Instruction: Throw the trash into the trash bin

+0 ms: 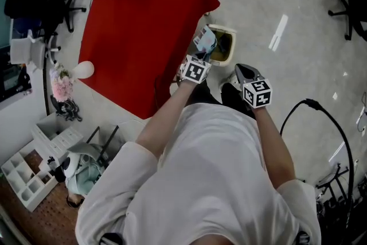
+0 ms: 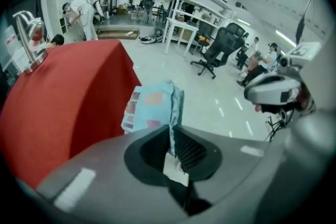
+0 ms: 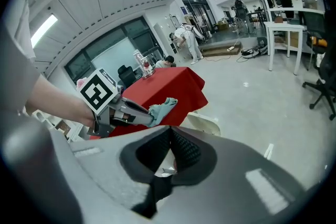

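Over the trash bin at your twelve o'clock, your left gripper pinches the pale blue wrapper tight at its nine o'clock rim, likely for a clean drop, while your right gripper hangs closed, empty, at five o'clock.

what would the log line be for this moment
left gripper: shut on wrapper | wrapper: held up near bin, not yet dropped | right gripper: shut | table: red cloth
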Demonstrator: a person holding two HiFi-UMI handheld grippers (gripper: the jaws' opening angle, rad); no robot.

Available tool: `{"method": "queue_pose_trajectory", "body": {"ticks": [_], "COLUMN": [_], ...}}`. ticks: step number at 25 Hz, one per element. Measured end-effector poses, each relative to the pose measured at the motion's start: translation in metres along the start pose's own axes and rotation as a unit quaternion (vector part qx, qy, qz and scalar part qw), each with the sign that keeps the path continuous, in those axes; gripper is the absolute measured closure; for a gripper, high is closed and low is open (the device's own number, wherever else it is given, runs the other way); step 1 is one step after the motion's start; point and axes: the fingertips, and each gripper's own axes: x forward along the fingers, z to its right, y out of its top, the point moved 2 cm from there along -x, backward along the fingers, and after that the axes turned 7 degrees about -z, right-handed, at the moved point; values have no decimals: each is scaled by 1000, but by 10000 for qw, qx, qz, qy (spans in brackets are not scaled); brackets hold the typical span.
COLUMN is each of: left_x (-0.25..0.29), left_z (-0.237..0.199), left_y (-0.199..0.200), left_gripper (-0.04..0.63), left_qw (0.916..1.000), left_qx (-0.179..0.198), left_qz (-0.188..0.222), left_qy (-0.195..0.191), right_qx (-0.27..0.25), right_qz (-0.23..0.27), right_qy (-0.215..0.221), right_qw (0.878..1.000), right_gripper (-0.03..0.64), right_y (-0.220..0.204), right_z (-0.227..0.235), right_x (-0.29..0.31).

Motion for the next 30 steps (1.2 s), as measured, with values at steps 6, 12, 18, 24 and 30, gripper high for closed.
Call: {"method": "queue_pose_trajectory", "body": {"ticks": [6,12,18,24,30], "left_x": [41,86,132,170,212], "left_z": [12,9,7,-4,-20], "left_y": [-5,-12,-22,-32,-47], "left_gripper": [574,574,574,574,572], "left_qw": [9997,9993,9973,9950,9944], "left_qx": [-10,-34,-306,-359,-340], "left_qz": [-199,-374,-473,-542,-602], "left_qy": [-131,-90,-473,-753,-798], "right_qx": [160,450,785,1113,1345], "right_qz": [-140,-215,-267,-209,-143], "right_qy": [-23,-90,-204,-336,-410], "right_qw": [9998,9987,9963,9930,9900], "right_gripper": [616,616,615,617,616], "right_y": [-21,-43,-67,-81,-95], "right_z": [20,45,72,99,120], "right_x": [4,16,42,78,120]}}
